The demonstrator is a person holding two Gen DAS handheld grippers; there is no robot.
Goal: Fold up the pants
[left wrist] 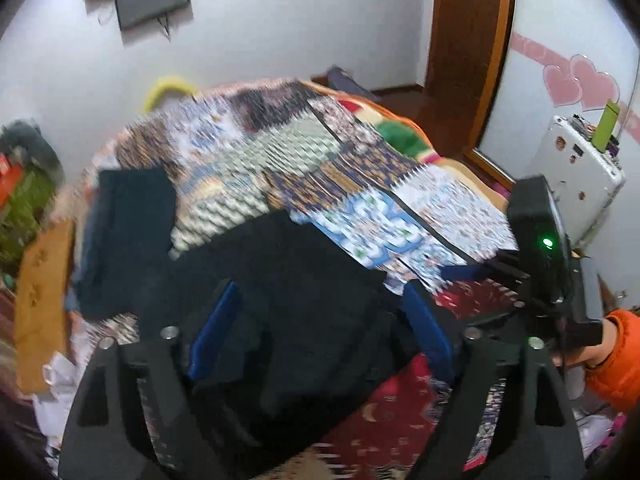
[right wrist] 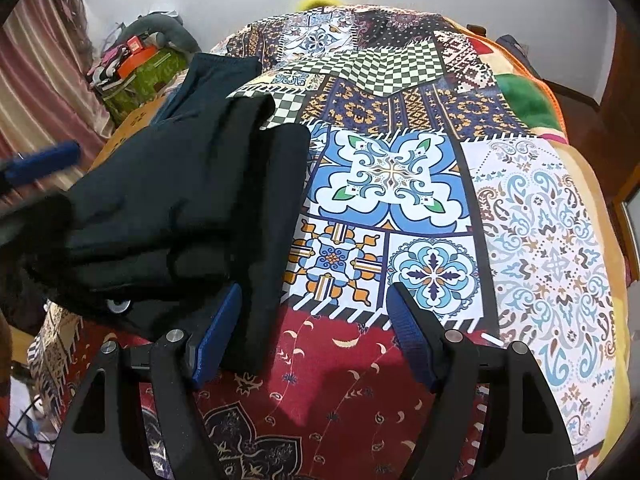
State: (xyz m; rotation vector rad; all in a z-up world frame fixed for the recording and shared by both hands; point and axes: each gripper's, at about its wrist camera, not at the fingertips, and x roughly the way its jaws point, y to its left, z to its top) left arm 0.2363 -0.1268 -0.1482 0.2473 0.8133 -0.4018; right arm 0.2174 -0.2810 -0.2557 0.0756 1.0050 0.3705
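Black pants (right wrist: 172,216) are lying bunched up on the left side of the bed, on top of a patchwork bedspread (right wrist: 400,184) with tile and paisley prints. Part of them looks folded over itself; one strip of dark fabric runs down toward the near edge.

The left hand-held gripper (left wrist: 320,332) hangs over the dark pile with its blue fingers (left wrist: 216,328) spread wide, fabric lying between them, nothing pinched as far as I can see. That view is pretty blurry though.

The right hand-held gripper (right wrist: 316,336) is wide open too, over the red patch of the bedspread, and its left finger sits just beside the pants' edge. It's holding nothing.

A folded dark garment (left wrist: 128,216) sits further back on the bed, beyond the pants.
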